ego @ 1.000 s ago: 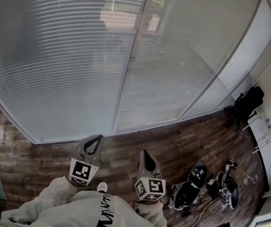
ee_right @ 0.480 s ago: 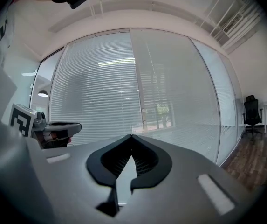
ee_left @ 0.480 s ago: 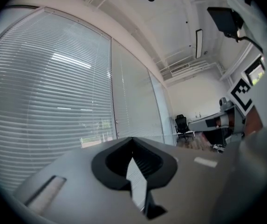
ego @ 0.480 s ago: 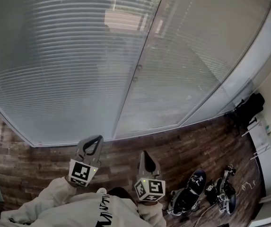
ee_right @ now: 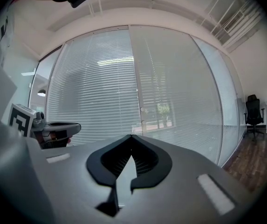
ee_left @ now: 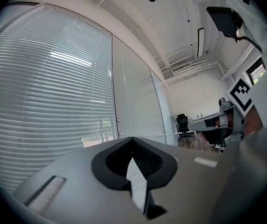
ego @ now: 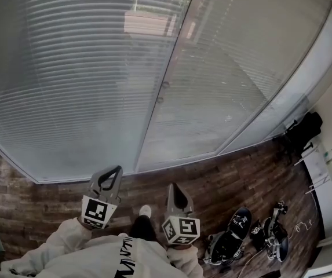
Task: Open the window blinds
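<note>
The blinds (ego: pixel 79 80) hang fully lowered across the far glass, slats shut, so nothing looks done yet. The left claw (ego: pixel 115 172) and right claw (ego: pixel 174 187) are clenched and empty, well apart from the blinds. Reaching their control remains.

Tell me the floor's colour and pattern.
The floor: dark brown wood planks, clearest in the head view.
</note>
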Available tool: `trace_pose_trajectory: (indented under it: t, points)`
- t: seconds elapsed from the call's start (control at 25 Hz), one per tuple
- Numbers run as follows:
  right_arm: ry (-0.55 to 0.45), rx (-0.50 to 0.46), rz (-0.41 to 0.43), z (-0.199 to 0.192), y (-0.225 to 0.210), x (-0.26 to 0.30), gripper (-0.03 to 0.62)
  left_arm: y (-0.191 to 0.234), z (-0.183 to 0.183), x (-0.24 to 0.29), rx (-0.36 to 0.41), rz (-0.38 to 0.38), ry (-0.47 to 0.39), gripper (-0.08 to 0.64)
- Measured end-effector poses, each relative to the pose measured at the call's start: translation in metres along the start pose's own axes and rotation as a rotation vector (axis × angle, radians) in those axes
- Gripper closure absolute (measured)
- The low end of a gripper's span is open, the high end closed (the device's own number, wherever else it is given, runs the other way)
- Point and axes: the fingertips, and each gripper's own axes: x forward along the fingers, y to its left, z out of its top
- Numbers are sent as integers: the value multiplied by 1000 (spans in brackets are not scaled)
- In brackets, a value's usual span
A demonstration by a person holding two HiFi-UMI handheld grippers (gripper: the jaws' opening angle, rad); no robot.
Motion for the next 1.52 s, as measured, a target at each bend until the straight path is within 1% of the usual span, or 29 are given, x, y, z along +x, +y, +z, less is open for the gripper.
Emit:
trace_pose_trajectory:
  t: [0.24, 0.56, 0.8, 0.88, 1.0, 1.16, 1.32, 1.4, 1.52]
  points:
    - [-3, 12, 40, 2, -12, 33, 591, 10, -6, 20, 6, 35, 21, 560]
    - [14, 29, 101, -1, -40, 95, 591, 27, -17, 77, 22, 82, 49, 560]
    - [20, 30, 143, 13, -61, 135, 591, 37, -5, 116, 43, 115, 59, 560]
    - [25, 30, 161, 14, -66, 148, 591, 41, -7, 125, 41, 132, 70, 560]
    - [36, 27, 199, 14, -68, 167, 591, 49, -12, 135, 35, 167, 87, 560]
    - [43, 26, 252, 21, -67, 185, 591, 57, -8, 142, 34, 215, 100, 560]
    - [38, -3, 293, 16, -69, 203, 591, 61, -19, 151, 36, 260, 109, 560]
    - [40, -7, 309, 15, -72, 212, 591, 63, -23, 156, 30, 280, 113, 560]
    - [46, 3, 315, 20, -76, 220, 591, 65, -19, 161, 29, 294, 125, 560]
